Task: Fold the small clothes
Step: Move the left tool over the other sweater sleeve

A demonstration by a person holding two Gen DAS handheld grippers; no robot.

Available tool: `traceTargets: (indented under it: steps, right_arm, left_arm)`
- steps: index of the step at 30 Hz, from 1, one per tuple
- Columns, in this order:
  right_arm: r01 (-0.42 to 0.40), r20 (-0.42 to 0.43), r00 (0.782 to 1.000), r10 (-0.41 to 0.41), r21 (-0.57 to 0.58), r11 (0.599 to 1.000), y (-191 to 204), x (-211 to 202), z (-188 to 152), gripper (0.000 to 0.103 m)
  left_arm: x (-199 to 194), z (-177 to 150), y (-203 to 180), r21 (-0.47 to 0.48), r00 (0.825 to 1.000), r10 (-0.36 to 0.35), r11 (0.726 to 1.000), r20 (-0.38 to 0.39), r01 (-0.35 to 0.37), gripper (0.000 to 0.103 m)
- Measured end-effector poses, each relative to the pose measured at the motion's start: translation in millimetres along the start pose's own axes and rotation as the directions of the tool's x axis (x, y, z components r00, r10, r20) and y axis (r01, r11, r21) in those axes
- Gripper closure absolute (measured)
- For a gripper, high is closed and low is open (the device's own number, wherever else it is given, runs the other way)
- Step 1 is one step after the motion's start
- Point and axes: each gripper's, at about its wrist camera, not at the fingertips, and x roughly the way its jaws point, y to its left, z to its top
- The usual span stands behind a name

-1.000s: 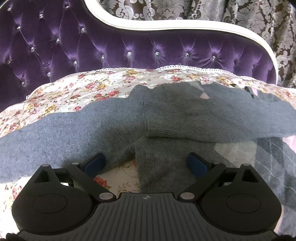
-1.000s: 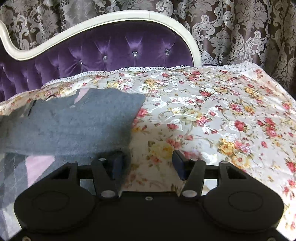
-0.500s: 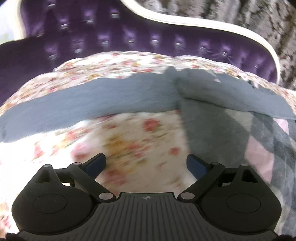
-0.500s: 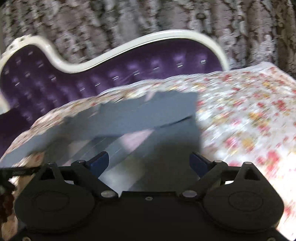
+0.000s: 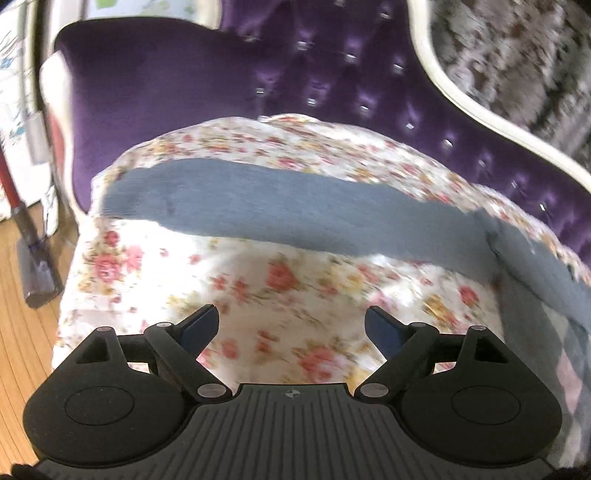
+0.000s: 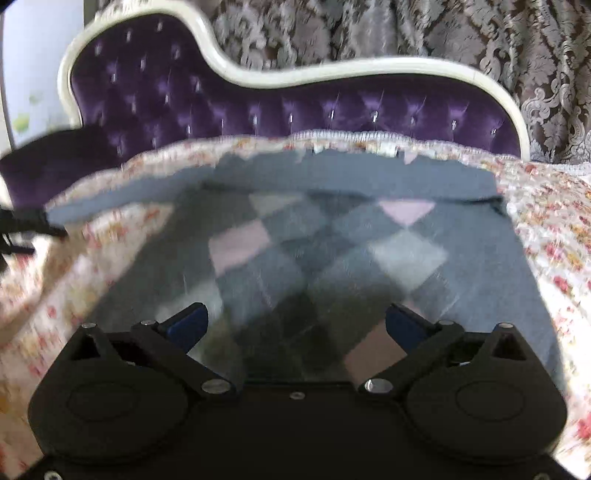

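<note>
A grey sweater with a pink and grey argyle front (image 6: 332, 251) lies flat on the floral cover. One sleeve is folded across its top edge (image 6: 351, 177). Its other grey sleeve (image 5: 280, 206) stretches out to the left over the cover in the left wrist view. My left gripper (image 5: 291, 325) is open and empty above the bare floral cover, short of that sleeve. My right gripper (image 6: 295, 325) is open and empty above the sweater's lower body. Both views are blurred by motion.
The floral cover (image 5: 258, 288) lies on a purple tufted sofa with a white frame (image 6: 332, 107). Patterned curtains (image 6: 480, 33) hang behind. At the left, the cover's edge drops to a wooden floor (image 5: 22, 332), where a vacuum cleaner (image 5: 33, 254) stands.
Both grippers let go of the sweater and swung left. The left one now faces the outstretched sleeve; the right one opened wider and now faces the sweater's body.
</note>
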Motion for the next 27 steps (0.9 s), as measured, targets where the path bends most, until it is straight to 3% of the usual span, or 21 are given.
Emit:
traceTargets:
  steps: [2, 9, 23, 27]
  right_arm:
    - [0.01, -0.045, 0.999, -0.009, 0.004, 1.0, 1, 10, -8, 0.001]
    - [0.035, -0.061, 0.997, -0.037, -0.035, 0.999, 7, 14, -13, 0.0]
    - [0.032, -0.058, 0.998, -0.034, -0.03, 0.999, 8, 16, -15, 0.0]
    - [0.033, -0.059, 0.998, -0.034, -0.031, 0.999, 8, 16, -15, 0.0]
  left_arm:
    - [4, 4, 12, -0.039, 1.0, 0.004, 0.999, 0.004, -0.004, 0.017]
    - [24, 17, 43, -0.171, 1.0, 0.016, 0.985, 0.021, -0.012, 0.017]
    - [62, 39, 74, -0.278, 0.995, 0.007, 0.96, 0.095, 0.02, 0.018]
    - [65, 44, 84, -0.361, 0.995, -0.001, 0.932, 0.096, 0.035, 0.021]
